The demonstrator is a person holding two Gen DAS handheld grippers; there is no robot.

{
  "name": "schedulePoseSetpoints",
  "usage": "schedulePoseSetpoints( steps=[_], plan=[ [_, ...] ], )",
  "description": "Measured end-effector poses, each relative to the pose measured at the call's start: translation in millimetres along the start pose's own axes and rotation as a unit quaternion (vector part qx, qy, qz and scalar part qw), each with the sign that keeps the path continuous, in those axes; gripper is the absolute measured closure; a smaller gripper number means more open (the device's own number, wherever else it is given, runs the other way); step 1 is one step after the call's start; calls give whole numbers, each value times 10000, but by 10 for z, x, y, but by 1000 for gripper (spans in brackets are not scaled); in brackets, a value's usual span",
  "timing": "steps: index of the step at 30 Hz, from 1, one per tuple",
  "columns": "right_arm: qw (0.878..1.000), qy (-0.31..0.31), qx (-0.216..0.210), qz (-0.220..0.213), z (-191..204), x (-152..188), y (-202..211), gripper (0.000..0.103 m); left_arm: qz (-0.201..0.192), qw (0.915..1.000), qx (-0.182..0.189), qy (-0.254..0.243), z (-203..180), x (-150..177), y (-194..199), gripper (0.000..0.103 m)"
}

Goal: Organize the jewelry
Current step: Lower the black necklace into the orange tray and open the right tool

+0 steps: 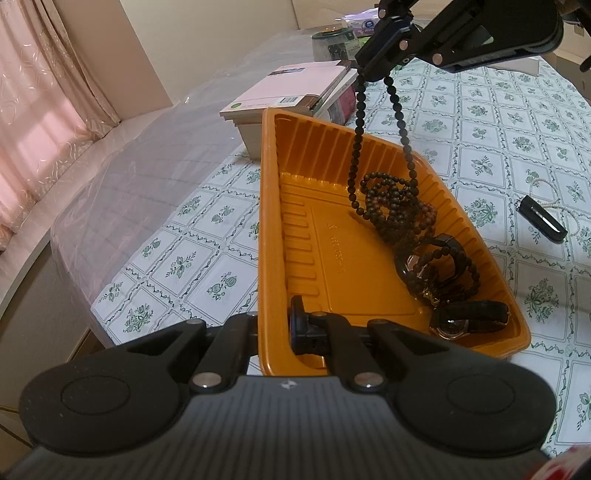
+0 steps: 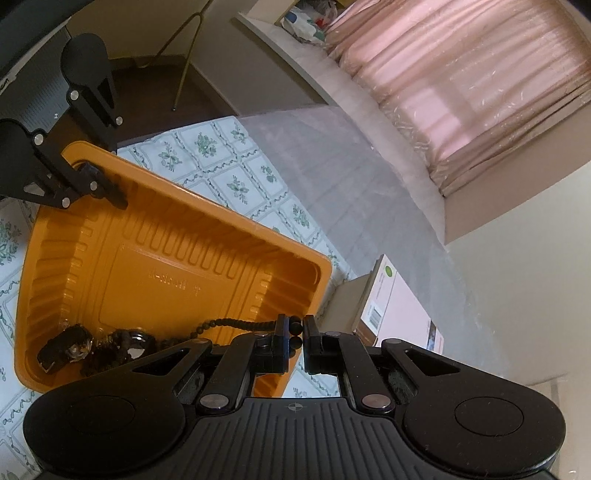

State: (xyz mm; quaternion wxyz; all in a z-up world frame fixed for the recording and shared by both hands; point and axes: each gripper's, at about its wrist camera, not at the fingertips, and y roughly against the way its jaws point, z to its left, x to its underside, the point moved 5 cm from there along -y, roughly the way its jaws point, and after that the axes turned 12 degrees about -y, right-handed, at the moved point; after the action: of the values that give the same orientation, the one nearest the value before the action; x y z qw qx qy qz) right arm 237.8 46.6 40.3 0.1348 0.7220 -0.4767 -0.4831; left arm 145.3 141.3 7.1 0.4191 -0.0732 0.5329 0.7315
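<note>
An orange plastic tray [image 1: 303,206] sits on the floral tablecloth. My left gripper [image 1: 275,328] is shut on the tray's near rim. My right gripper [image 2: 295,332] is shut on a dark bead necklace [image 1: 358,122] and holds it above the tray; it shows at the top of the left wrist view [image 1: 373,68]. The necklace hangs down, and its lower end lies on a pile of dark bead strands [image 1: 399,214] in the tray. Black watches [image 1: 469,317] lie in the tray's near right corner. A pearl strand [image 1: 554,203] lies on the cloth to the right.
Stacked books [image 1: 291,92] stand just behind the tray, with a jar [image 1: 332,42] and a tissue pack [image 1: 364,24] further back. A small black clip-like object [image 1: 541,223] lies right of the tray. The table's left edge is covered in clear plastic, with pink curtains beyond.
</note>
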Motion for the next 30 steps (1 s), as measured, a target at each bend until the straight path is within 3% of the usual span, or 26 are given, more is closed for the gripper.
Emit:
schedulePoseSetpoints(
  steps=[14,22,27,30],
  plan=[
    [9998,-110,-68,-152,8,-63,55,96,-1,10000,11,10,0,9,1,100],
    [9933,-1079,219,-342,-169,148,440,96,0,10000,7,8,-3,6,-2,100],
    [9720,-2292,498,-166,-239,710,740,96,-4,10000,-10,-10,-12,-2,3,100],
    [9455,-3191,641,-63,-253,1158,942,96,-9,10000,-17,-32,-22,-7,11,100]
  ],
)
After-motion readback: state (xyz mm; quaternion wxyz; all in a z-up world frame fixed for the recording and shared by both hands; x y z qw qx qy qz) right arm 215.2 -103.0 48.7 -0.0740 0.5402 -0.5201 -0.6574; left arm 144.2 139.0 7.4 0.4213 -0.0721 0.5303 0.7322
